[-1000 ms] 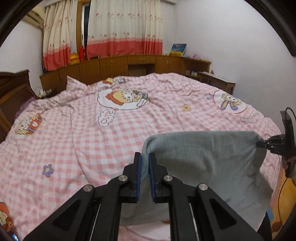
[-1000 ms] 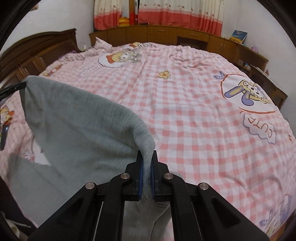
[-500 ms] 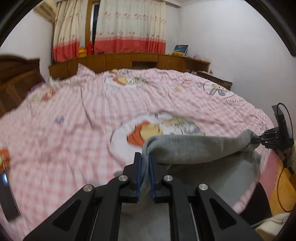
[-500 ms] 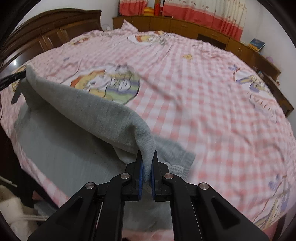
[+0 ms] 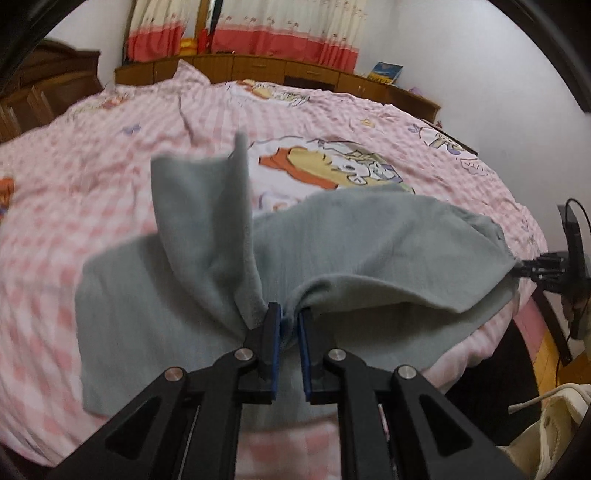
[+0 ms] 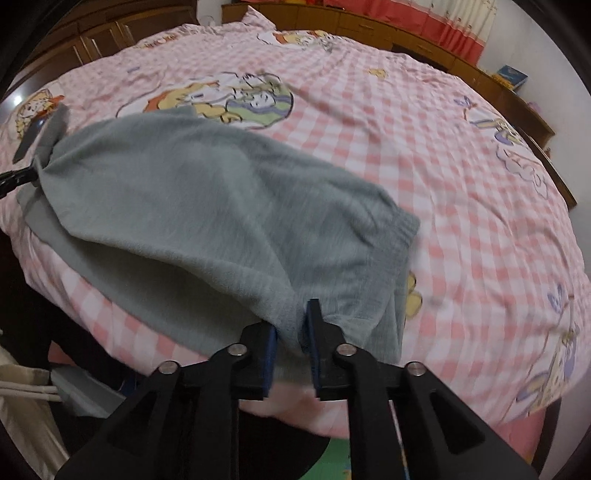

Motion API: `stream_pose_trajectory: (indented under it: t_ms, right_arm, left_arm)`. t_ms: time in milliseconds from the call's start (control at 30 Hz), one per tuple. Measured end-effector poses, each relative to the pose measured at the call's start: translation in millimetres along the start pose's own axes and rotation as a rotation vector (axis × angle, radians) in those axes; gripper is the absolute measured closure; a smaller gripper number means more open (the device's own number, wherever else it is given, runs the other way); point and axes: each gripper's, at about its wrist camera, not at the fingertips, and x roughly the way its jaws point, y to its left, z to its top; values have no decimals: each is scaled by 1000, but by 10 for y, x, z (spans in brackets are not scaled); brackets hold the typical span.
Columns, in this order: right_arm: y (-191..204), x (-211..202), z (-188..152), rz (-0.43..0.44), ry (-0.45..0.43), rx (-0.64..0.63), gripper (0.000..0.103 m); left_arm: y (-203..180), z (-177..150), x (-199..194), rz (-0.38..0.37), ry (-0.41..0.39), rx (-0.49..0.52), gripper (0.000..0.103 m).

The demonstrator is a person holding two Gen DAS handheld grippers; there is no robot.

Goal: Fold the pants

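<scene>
Grey fleece pants (image 5: pixel 369 240) lie folded over on the pink checked bed cover (image 5: pixel 92 184), near its front edge. My left gripper (image 5: pixel 290 321) is shut on one corner of the top layer, and a flap of cloth stands up behind its fingers. My right gripper (image 6: pixel 291 325) has the waistband corner of the pants (image 6: pixel 221 192) between its jaws; they are opening, but the cloth still bunches against both pads. Each gripper shows small in the other's view, the right gripper (image 5: pixel 524 264) and the left gripper (image 6: pixel 22 175), both at the cloth's far corners.
The bed cover (image 6: pixel 406 129) with cartoon prints stretches far ahead. A dark wooden headboard (image 6: pixel 110 29) and low wooden cabinets (image 5: pixel 295 70) ring the bed, with curtains (image 5: pixel 277 33) behind. A dark flat object (image 6: pixel 27 142) lies on the cover. A cream cloth thing (image 5: pixel 546 424) sits below the bed edge.
Both grippers came down toward the bed and carried the hanging pants onto the cover, so the top layer now rests over the lower one. The right jaws have parted slightly.
</scene>
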Motion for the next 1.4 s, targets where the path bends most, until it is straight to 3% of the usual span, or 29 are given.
stream_pose_trajectory:
  t_ms: [300, 433, 467, 667, 833, 1033, 1167, 1400]
  right_arm:
    - [-70, -191, -327, -27, -10, 131, 67]
    - [-166, -229, -433, 18, -18, 253, 67]
    - [-177, -242, -437, 31, -22, 279, 67]
    - [-292, -321, -404, 94, -52, 437, 67]
    - [-421, -218, -385, 74, 20, 550, 67]
    - [-580, -137, -425, 220, 24, 690, 67]
    - [-691, -83, -453, 350, 29, 851, 67]
    - [-786, 117, -450, 385, 64, 1036, 67]
  left_arm:
    - [101, -202, -170, -16, 30, -65, 88]
    - [157, -188, -301, -32, 14, -130, 52]
    - [167, -166, -327, -30, 1, -139, 49]
    - [123, 123, -337, 32, -44, -174, 47]
    - [49, 371, -195, -4, -54, -200, 45]
    - [104, 531, -131, 47, -55, -242, 45]
    - [182, 540, -107, 27, -57, -291, 45]
    - [168, 534, 11, 61, -30, -293, 45]
